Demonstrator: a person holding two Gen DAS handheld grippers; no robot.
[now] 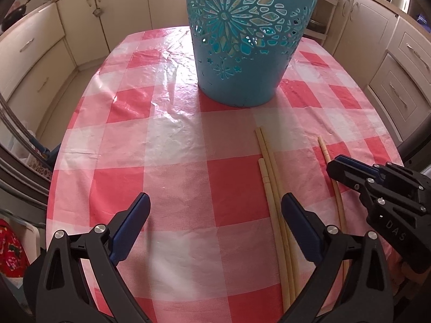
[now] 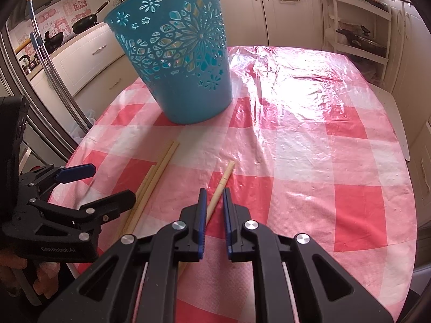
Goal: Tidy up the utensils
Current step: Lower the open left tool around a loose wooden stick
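Note:
Three pale wooden chopsticks (image 1: 269, 172) (image 2: 155, 175) lie side by side on the pink checked tablecloth (image 1: 175, 177) (image 2: 323, 161). A single chopstick (image 1: 324, 150) (image 2: 225, 175) lies apart to their right. My right gripper (image 2: 215, 192) (image 1: 334, 164) is shut to a narrow slit and points down over this single chopstick. The stick runs through the slit and under the left finger, and the pads do not seem to press on it. My left gripper (image 1: 215, 202) (image 2: 111, 184) stands wide open, with its right finger beside the three chopsticks. A blue cut-out basket (image 1: 242, 75) (image 2: 188, 94) stands upright behind them.
Cream kitchen cabinets (image 1: 40, 62) (image 2: 291, 13) surround the table. On the left there are a metal mop pole (image 2: 40, 48) and pans on a counter (image 2: 83, 23). A white rack (image 2: 358, 27) stands at the far right. A person's hand (image 2: 45, 277) holds the left gripper.

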